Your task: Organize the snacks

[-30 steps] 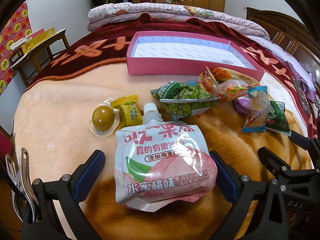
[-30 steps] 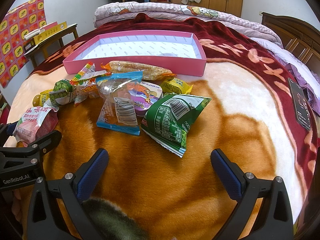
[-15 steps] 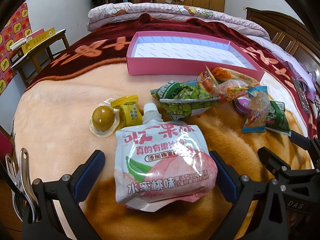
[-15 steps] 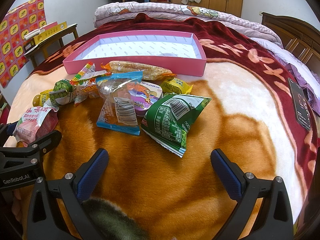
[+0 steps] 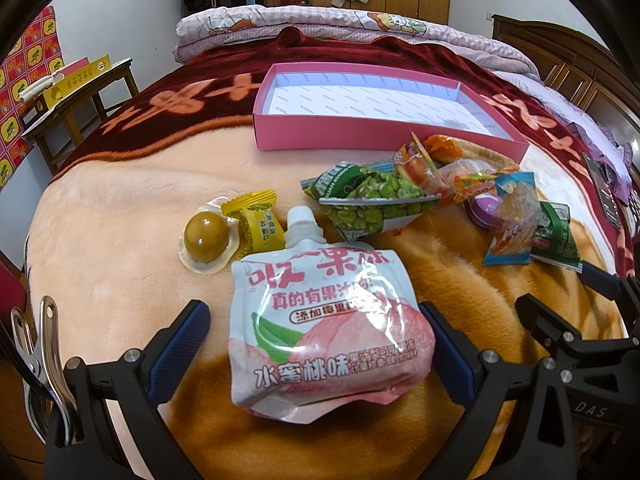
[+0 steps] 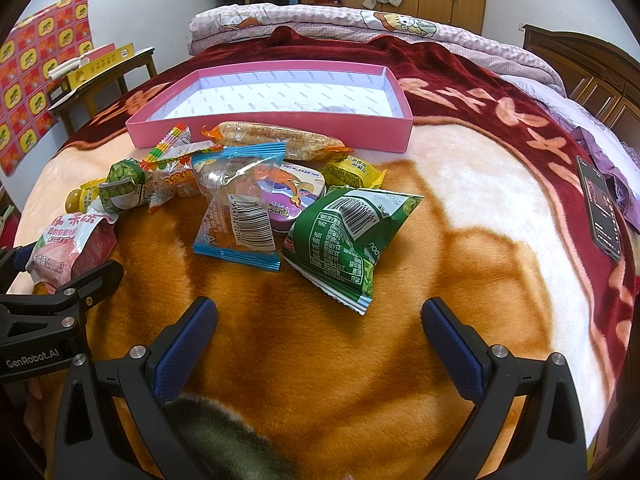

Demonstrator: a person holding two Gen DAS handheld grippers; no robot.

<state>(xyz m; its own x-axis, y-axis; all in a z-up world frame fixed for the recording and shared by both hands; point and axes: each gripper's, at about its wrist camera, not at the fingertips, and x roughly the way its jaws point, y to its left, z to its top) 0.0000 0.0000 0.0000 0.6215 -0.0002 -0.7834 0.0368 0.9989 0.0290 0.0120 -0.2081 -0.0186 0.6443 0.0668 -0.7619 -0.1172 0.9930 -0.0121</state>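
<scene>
A white and pink peach jelly pouch (image 5: 328,324) lies on the blanket between the fingers of my open left gripper (image 5: 316,344); the pads stand beside it, contact unclear. It also shows in the right wrist view (image 6: 72,240). Beyond it lie a brown jelly cup (image 5: 206,238), a yellow candy (image 5: 256,224) and a green pea bag (image 5: 372,204). An empty pink box (image 5: 360,136) sits behind. My right gripper (image 6: 320,336) is open and empty, short of a green bag (image 6: 348,236), a clear blue-edged packet (image 6: 240,208) and a purple tin (image 6: 296,196).
The snacks lie on a bed with an orange and red blanket (image 6: 460,184). A dark phone (image 6: 600,208) lies at the right. A wooden side table (image 5: 76,112) with yellow boxes stands at the left. Folded quilts (image 6: 360,24) lie at the far end.
</scene>
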